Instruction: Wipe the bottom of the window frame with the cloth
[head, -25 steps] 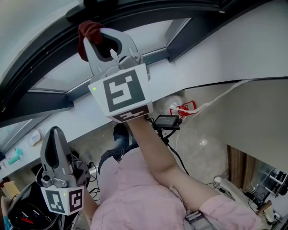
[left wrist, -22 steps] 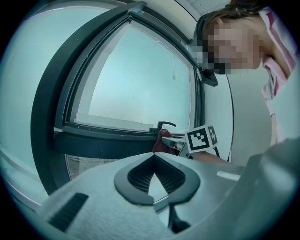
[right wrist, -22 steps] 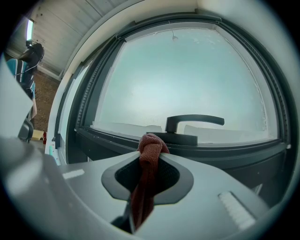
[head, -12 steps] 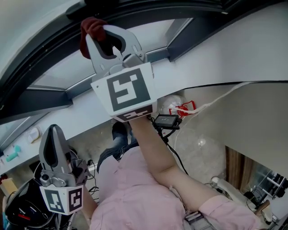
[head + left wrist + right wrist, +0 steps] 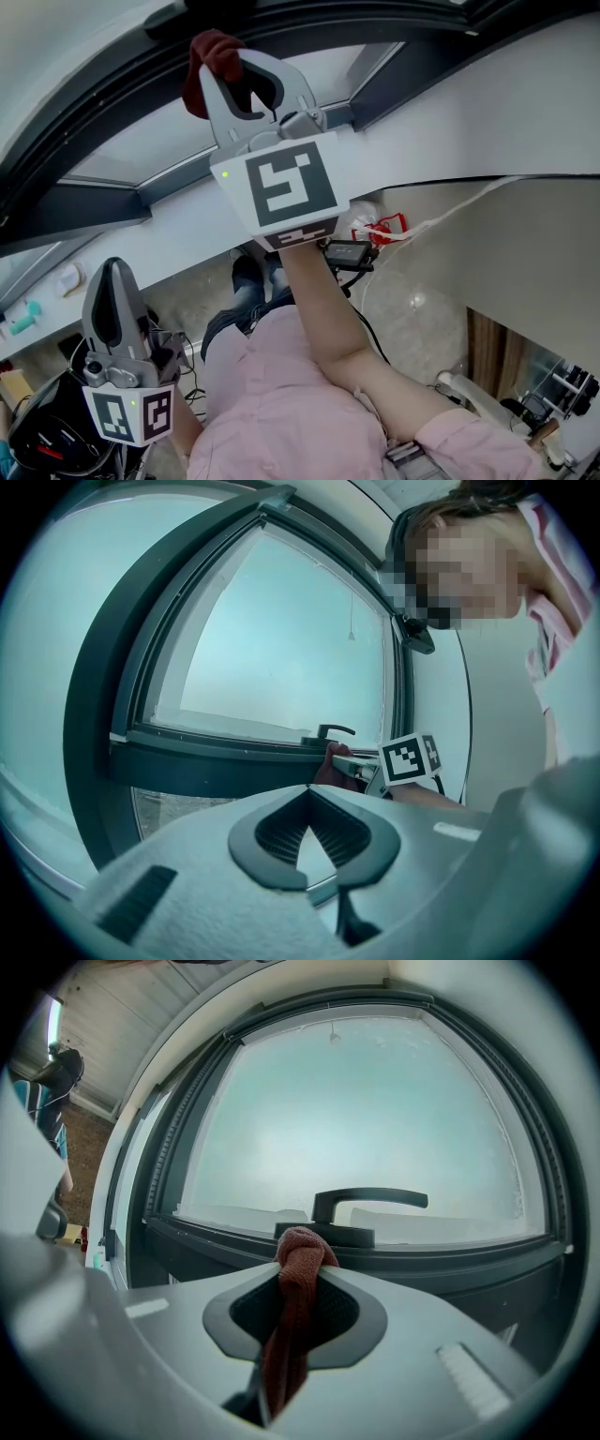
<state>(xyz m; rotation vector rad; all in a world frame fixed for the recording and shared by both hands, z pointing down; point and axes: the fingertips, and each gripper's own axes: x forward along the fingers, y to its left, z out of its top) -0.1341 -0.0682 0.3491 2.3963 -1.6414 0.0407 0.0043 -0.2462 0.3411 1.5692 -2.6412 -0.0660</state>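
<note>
Cloth [image 5: 298, 1265] pinched in right gripper [image 5: 234, 58] jaws, near window frame [image 5: 441, 1255] bottom edge

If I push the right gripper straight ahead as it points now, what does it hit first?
The cloth pinched in the right gripper leads. It would probably meet the window handle at its base on the bottom frame rail first, though depth is hard to judge.

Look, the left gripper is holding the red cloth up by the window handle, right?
No, the right gripper holds the red cloth by the window handle; the right gripper view shows its jaws shut on it. The left gripper is empty.
</note>
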